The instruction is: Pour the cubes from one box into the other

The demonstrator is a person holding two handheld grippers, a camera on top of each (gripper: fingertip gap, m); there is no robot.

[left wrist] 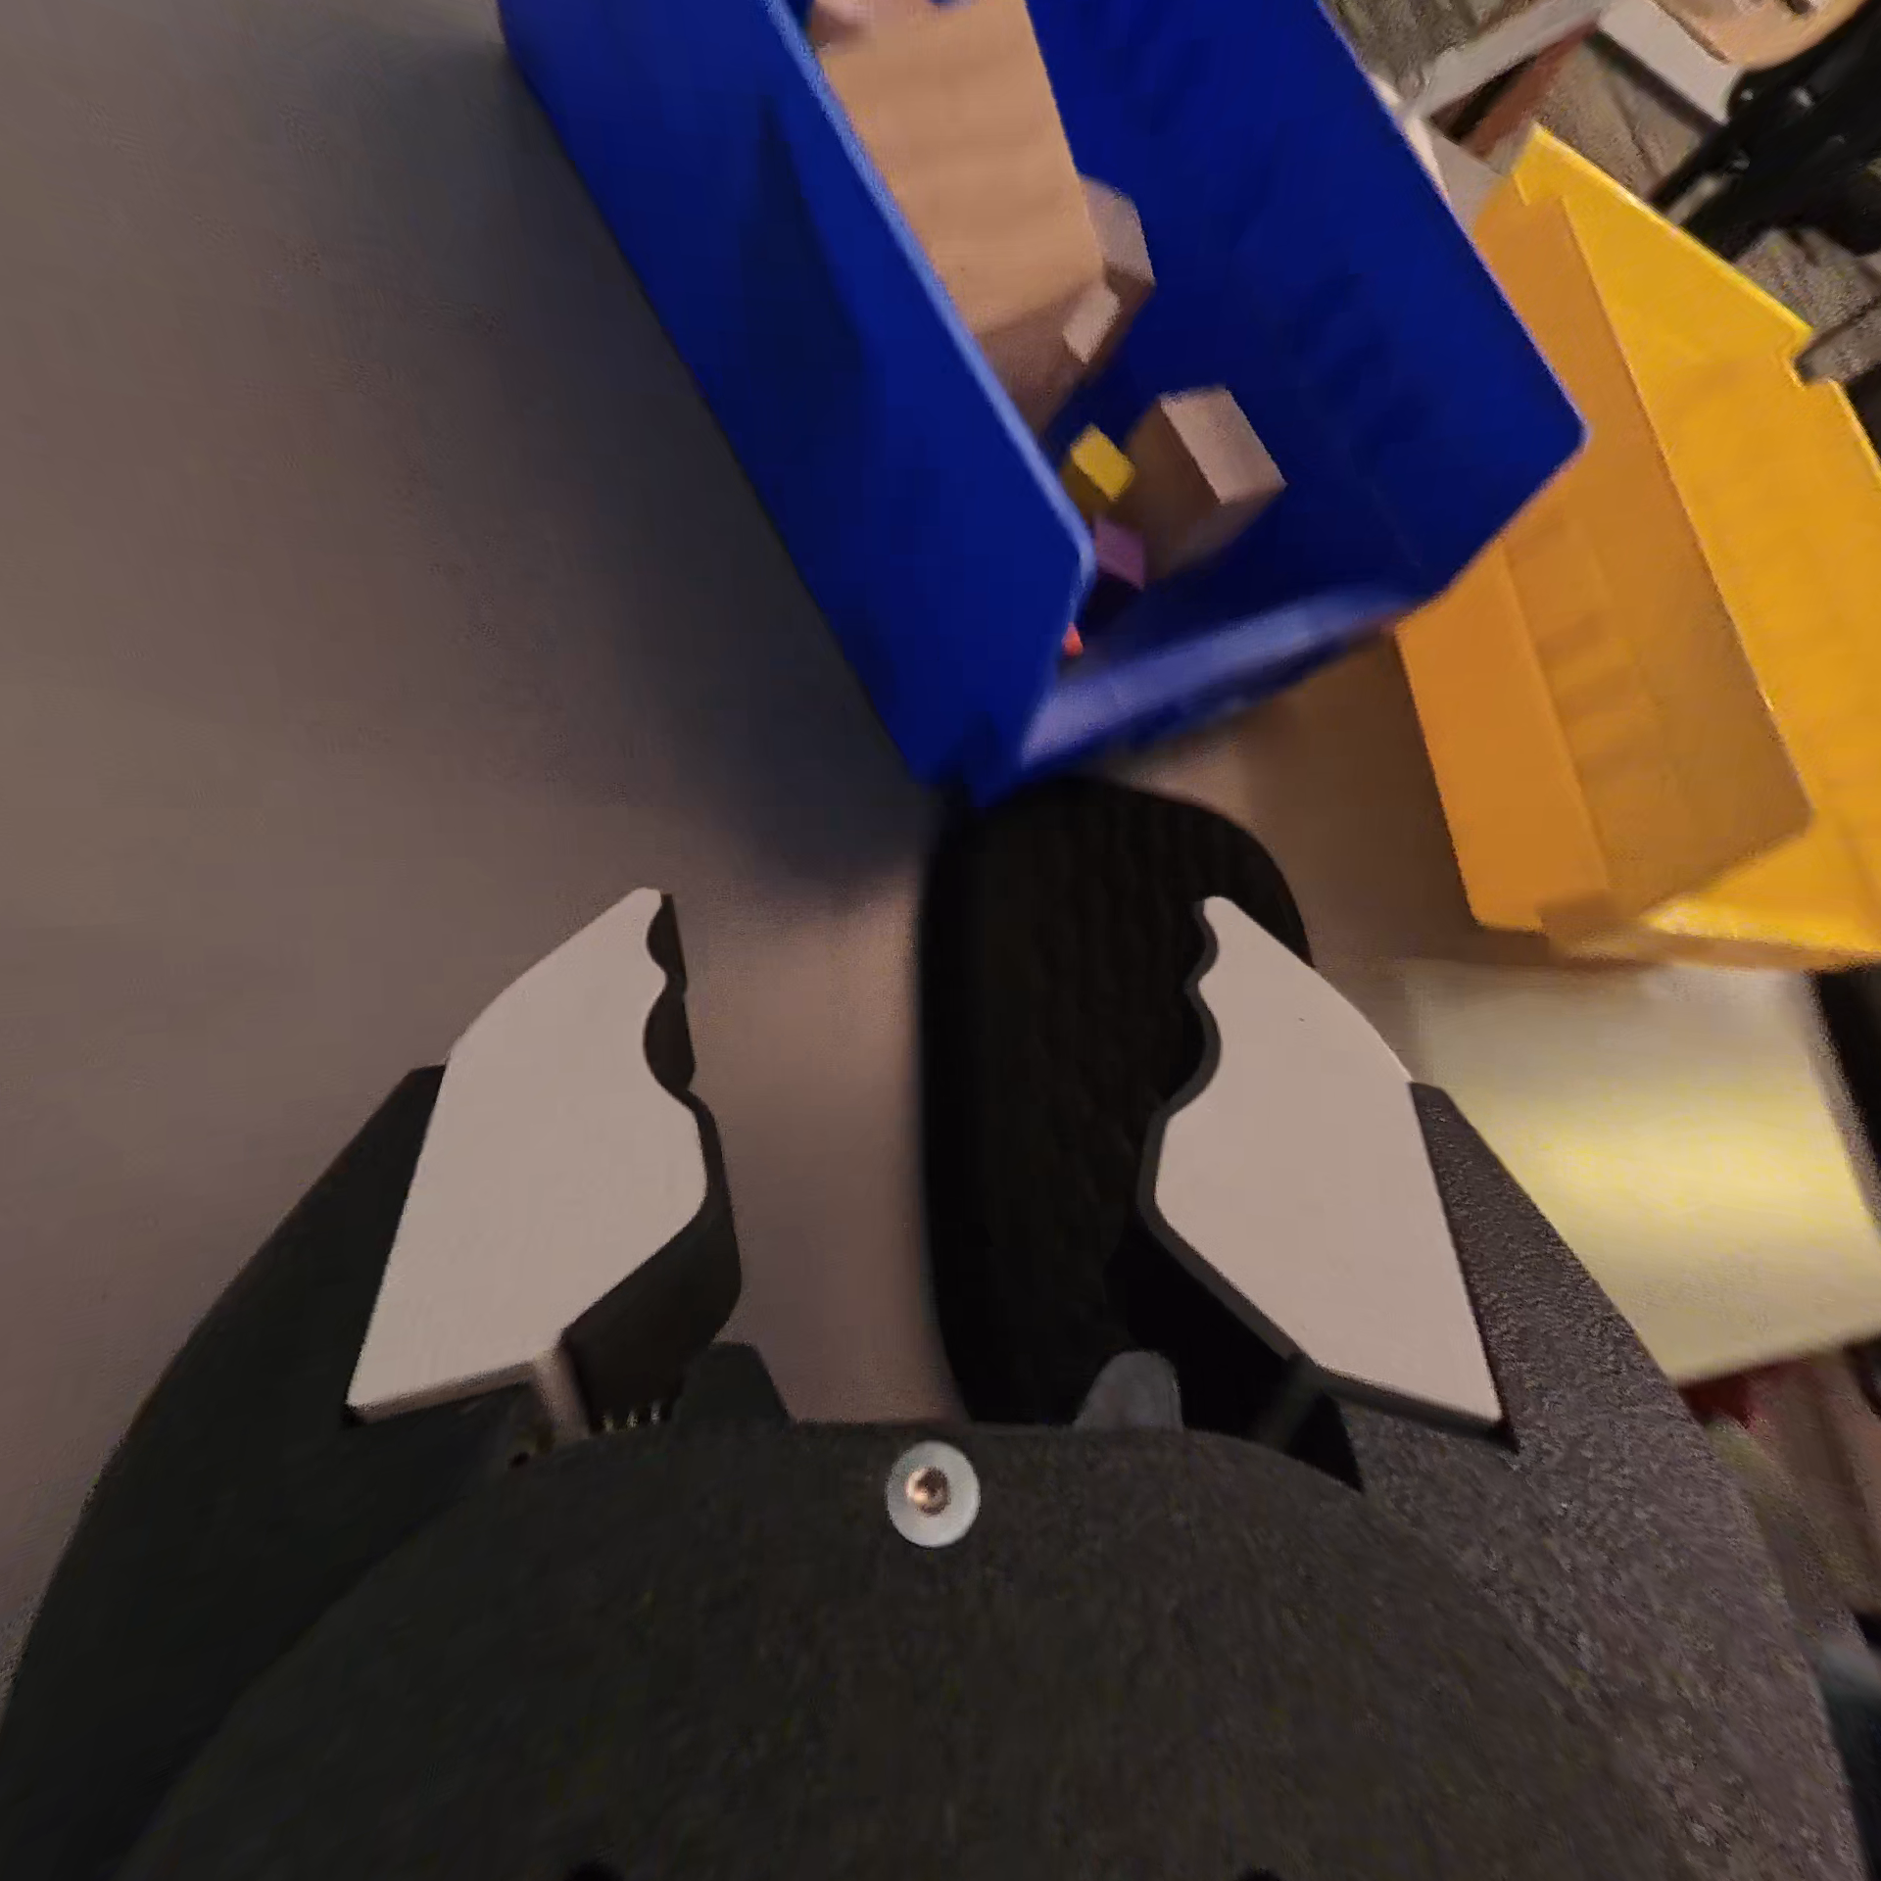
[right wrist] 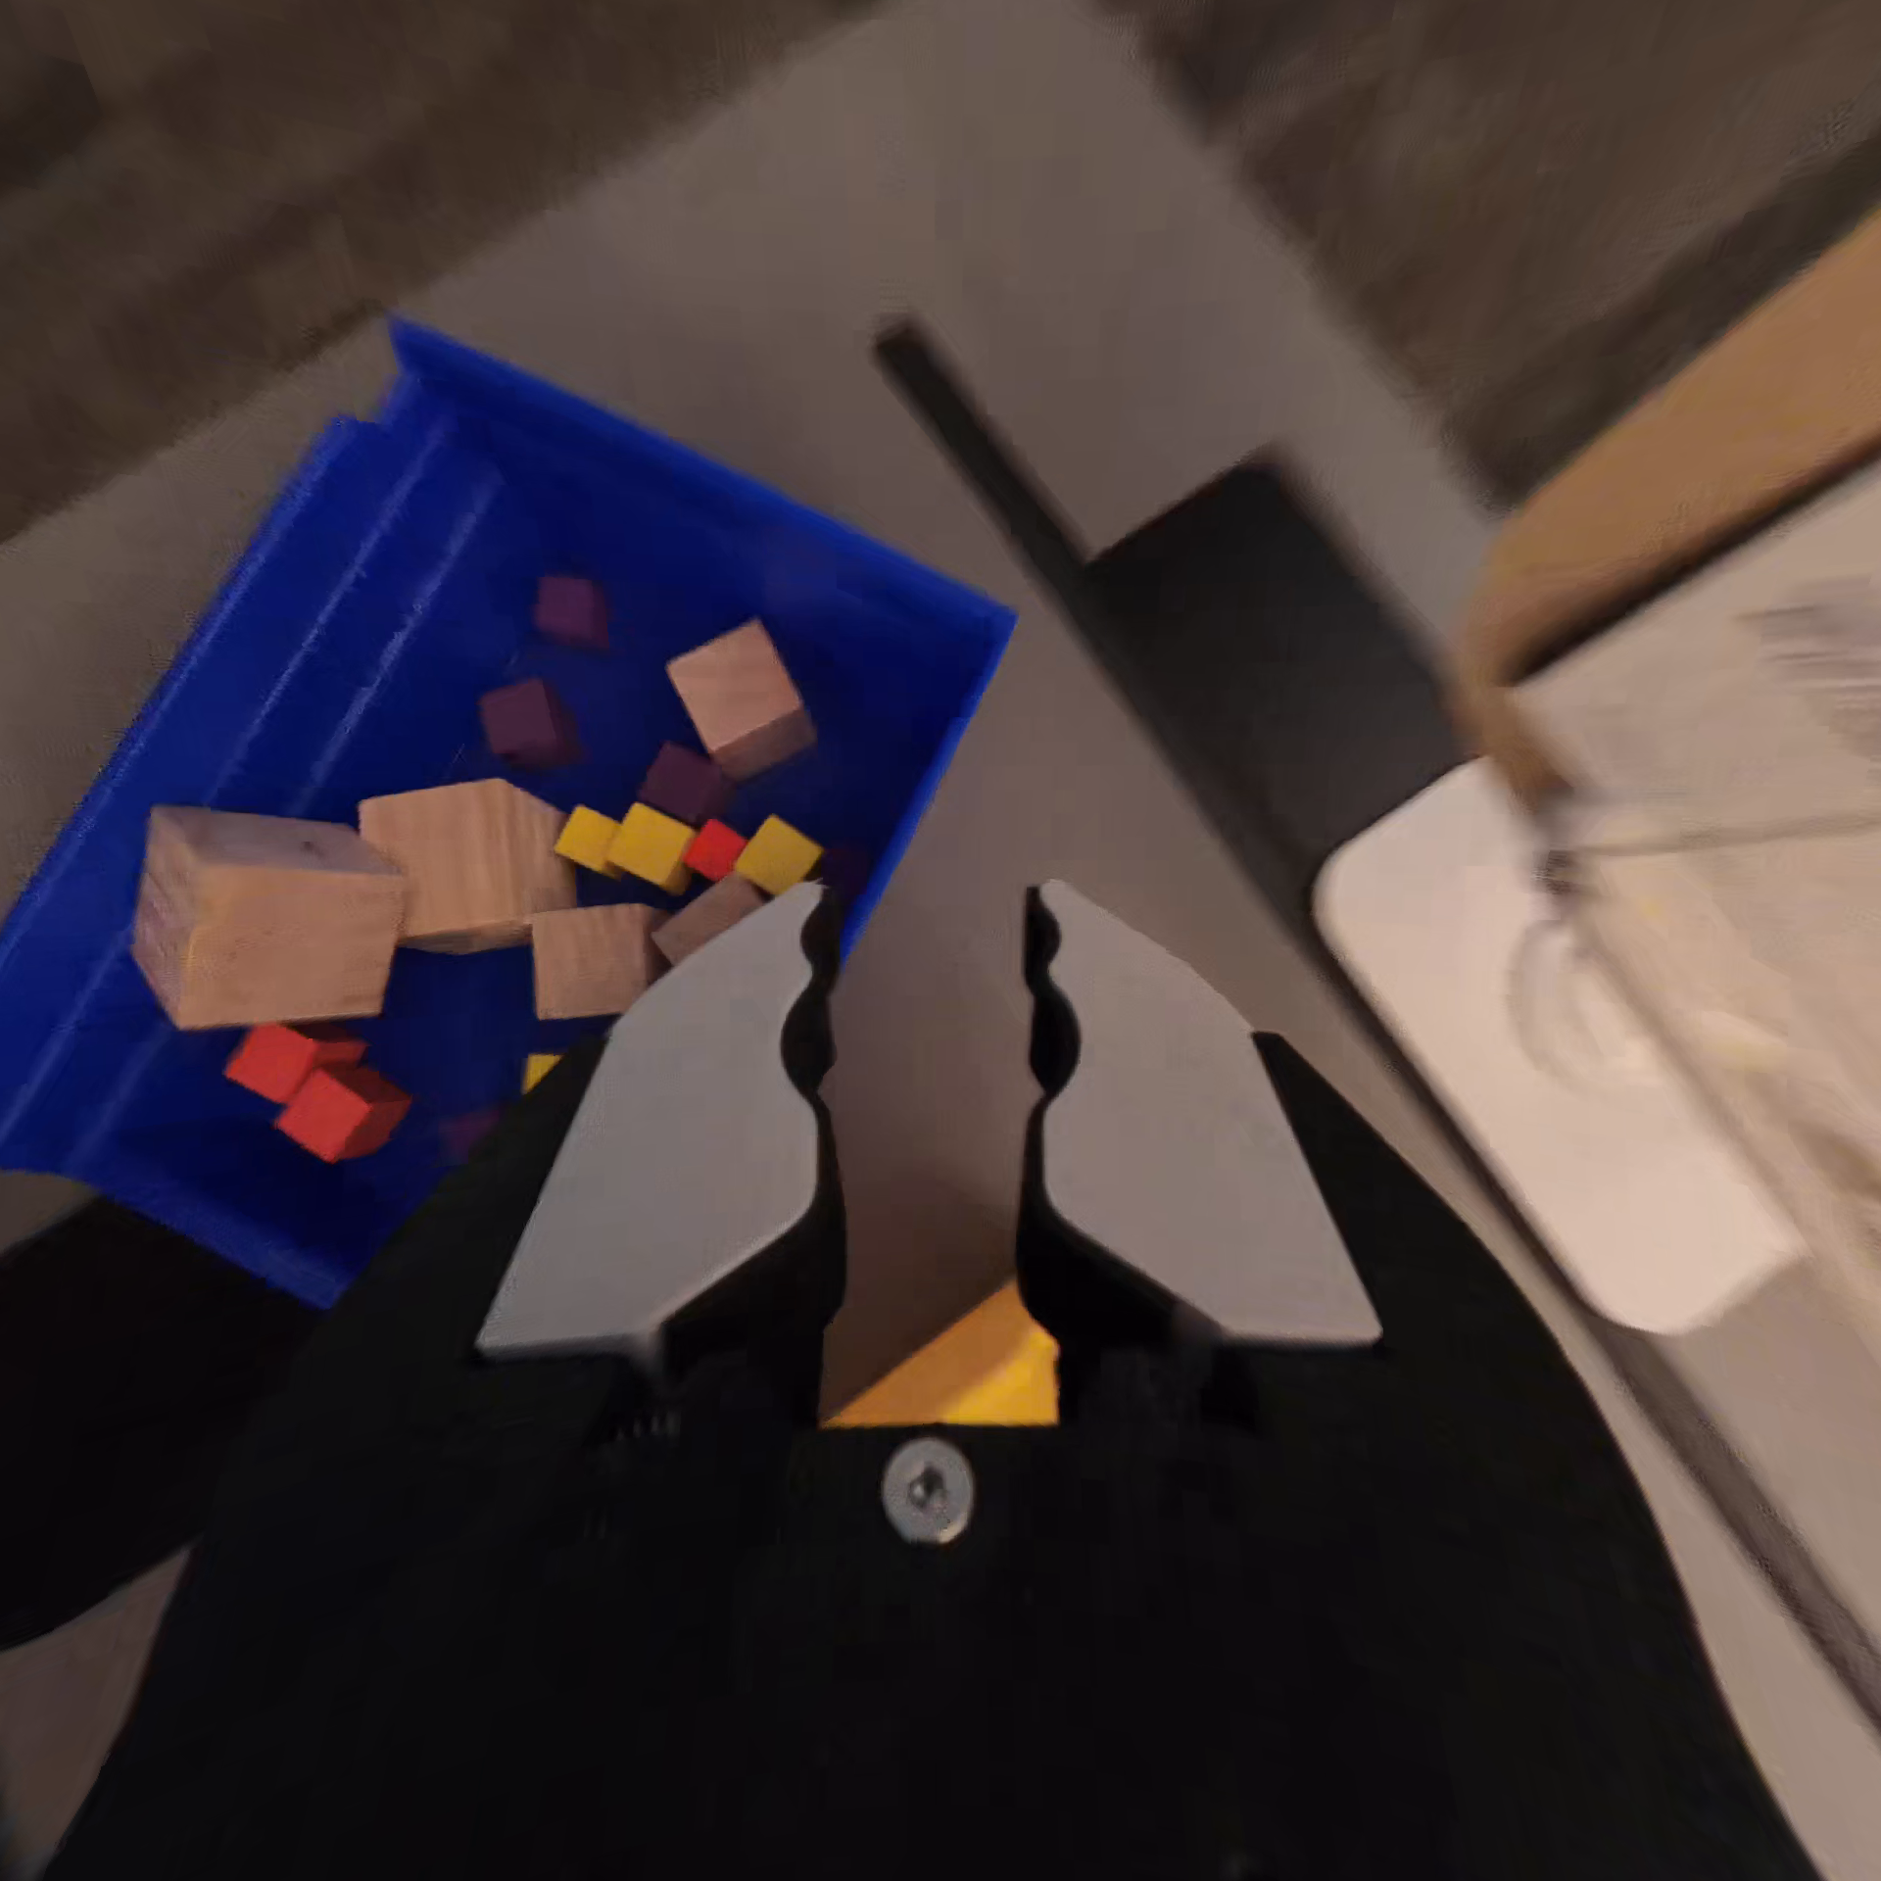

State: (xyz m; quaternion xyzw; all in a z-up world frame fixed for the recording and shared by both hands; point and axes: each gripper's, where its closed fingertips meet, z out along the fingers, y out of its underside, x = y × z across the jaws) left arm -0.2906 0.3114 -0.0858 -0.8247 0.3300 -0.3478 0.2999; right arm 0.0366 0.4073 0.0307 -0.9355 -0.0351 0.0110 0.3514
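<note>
You are holding both the left gripper (left wrist: 931, 936) and the right gripper (right wrist: 926, 906) spread apart, gripping nothing, near the blue box (right wrist: 336, 631) of cubes (right wrist: 458, 865); the yellow box (left wrist: 1649, 631) is sitting just beside the blue one.

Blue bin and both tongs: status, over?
Left tongs open, empty. Right tongs open, empty. Blue bin holds the cubes; yellow bin empty. Nothing in the way.

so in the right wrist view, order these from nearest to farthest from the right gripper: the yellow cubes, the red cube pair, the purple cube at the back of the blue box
1. Yellow cubes: just left of the right gripper, beside its left fingertip.
2. Red cube pair: farther left, lower in the blue box.
3. Purple cube: near the box's far wall, up and to the left.

The last two are fairly close to call.
</note>
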